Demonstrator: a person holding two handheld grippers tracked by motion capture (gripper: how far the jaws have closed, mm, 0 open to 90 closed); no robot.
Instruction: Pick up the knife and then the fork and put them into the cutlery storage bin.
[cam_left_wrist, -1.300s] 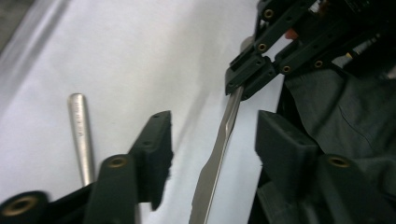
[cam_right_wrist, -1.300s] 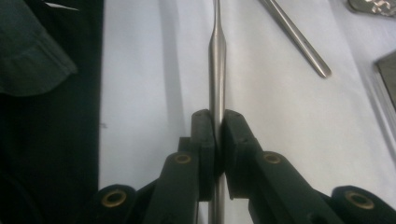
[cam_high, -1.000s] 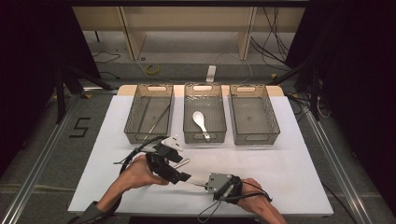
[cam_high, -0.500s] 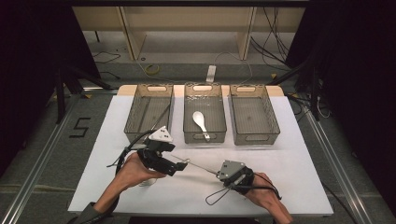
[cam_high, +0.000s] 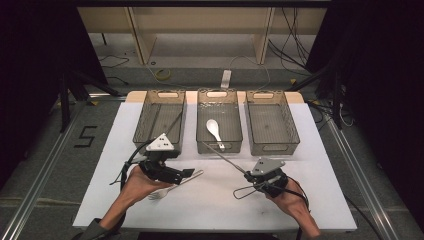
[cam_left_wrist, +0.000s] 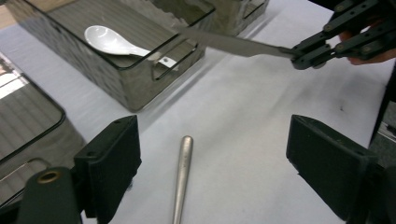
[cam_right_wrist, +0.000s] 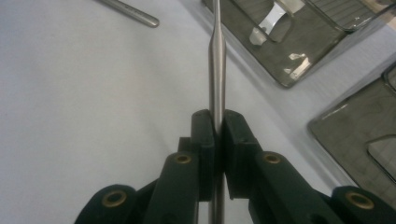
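Grey floor (cam_high: 45, 150), wooden shelving (cam_high: 200, 25), dark surroundings

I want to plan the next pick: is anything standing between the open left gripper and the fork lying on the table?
Nothing visible does. The fork lies on bare white table between the open jaws of the left gripper; the knife in the right gripper is farther off.

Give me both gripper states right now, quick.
Left gripper: open, fingers apart on either side of the fork handle on the table, holding nothing.
Right gripper: shut on the knife.
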